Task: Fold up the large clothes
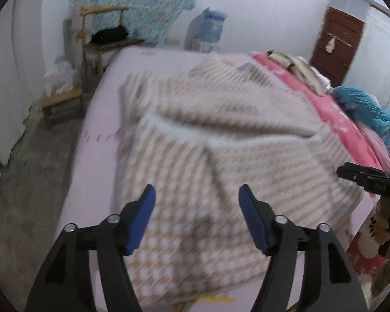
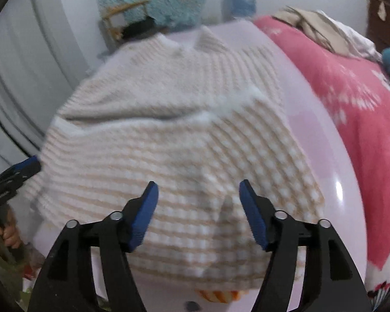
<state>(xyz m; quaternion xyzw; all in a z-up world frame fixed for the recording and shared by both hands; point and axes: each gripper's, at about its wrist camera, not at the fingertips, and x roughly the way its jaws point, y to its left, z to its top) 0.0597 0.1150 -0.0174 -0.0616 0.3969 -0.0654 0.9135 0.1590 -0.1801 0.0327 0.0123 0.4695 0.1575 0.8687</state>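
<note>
Sweater [image 1: 208, 161] in beige and white knit lies partly folded on the pale mat [image 1: 96, 161]; left gripper [image 1: 197, 195] and right gripper [image 2: 199, 191] hover released above its near hem, probably to grasp it.

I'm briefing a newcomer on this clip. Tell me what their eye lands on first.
First, the big cream and tan knitted sweater, spread in rumpled folds over the pale pink sheet in the middle of both views. Next, the open left gripper and open right gripper, blue-padded, poised above its near edge and holding nothing. Then the bright pink blanket along the right side.
</note>
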